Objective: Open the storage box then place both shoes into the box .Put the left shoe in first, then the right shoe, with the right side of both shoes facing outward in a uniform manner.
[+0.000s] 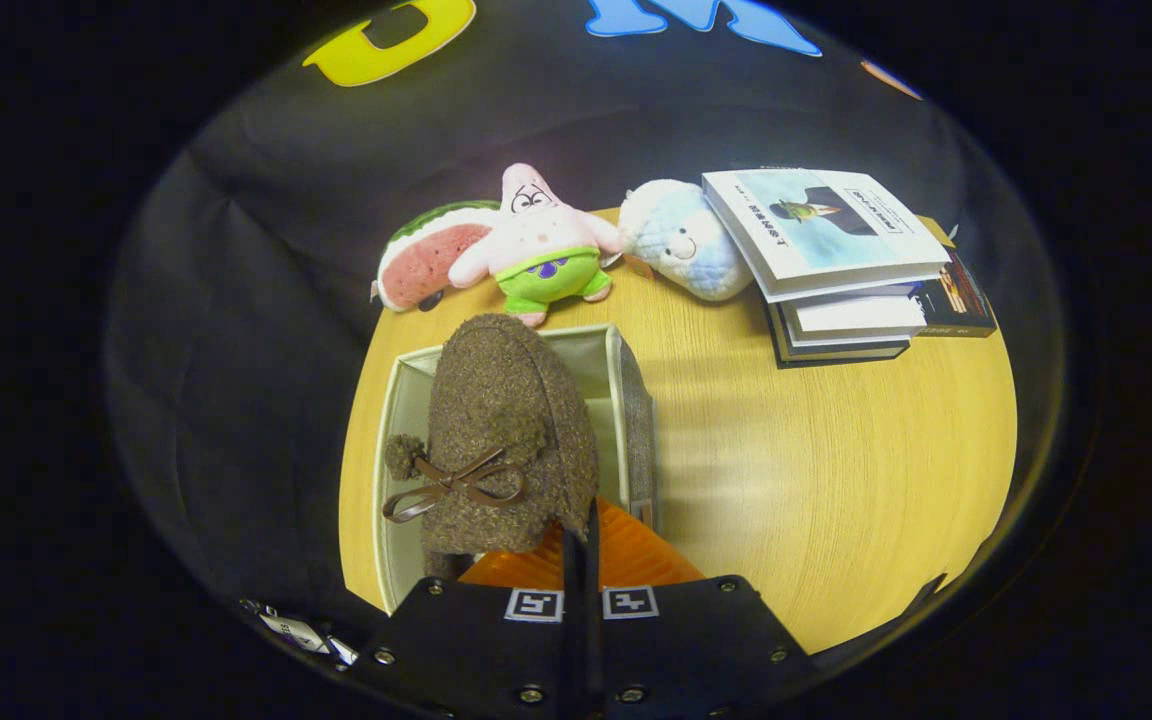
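Shoe: brown fuzzy slipper-style shoe with a thin brown bow and pom-pom (506, 440), held just ahead of the gripper, toe pointing away, hanging over the open storage box.
Gripper view, gripper: gripper (581, 545) closed on the shoe's rear end, fingers drawn nearly together with only a thin slit between them; exact contact spot hidden behind the shoe.
Gripper view, box: grey fabric storage box with pale lining (636, 400), open at the top, no lid seen, standing on the yellow wooden surface (836, 470) directly under the shoe.
Gripper view, box contents: mostly hidden by the shoe; bare pale lining visible at the far end, no other shoe made out inside.
Gripper view, background: watermelon-slice plush (426, 260), pink starfish plush in green shorts (541, 250), pale blue-and-white round plush (681, 240) and stack of books (836, 270) beyond the box, well apart from the shoe.
Progress: box judged already open; one shoe carried above it, not yet set down.
Remaining: lowering and releasing this shoe; a second shoe possibly left to fetch; left or right shoe not determinable.
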### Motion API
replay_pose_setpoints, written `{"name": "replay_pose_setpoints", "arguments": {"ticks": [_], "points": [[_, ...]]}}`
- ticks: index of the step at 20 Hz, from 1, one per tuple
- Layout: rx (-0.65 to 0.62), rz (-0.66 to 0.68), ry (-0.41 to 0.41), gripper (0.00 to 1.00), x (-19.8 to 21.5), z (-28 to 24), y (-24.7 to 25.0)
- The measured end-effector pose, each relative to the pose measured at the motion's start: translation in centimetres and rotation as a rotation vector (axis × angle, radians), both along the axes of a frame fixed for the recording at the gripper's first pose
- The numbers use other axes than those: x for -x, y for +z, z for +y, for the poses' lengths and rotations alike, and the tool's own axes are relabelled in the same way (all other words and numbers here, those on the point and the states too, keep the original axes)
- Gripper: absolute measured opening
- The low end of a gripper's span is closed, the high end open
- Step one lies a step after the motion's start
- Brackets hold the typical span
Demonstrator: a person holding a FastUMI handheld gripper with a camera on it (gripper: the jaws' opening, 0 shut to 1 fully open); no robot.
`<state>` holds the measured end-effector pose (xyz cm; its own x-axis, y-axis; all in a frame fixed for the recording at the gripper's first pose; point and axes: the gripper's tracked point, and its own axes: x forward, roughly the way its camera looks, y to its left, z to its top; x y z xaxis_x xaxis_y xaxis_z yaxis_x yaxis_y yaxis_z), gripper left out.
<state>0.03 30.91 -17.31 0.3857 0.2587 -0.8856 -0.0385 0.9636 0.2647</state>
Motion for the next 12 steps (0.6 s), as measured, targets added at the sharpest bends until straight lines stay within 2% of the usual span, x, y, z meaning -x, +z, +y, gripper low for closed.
{"name": "replay_pose_setpoints", "arguments": {"ticks": [5, 12], "points": [[0.099, 0.029, -0.013, 0.0, -0.6, 1.3, -3.0], [0.345, 0.067, 0.076, 0.07, 0.0, 1.1, -6.0]]}}
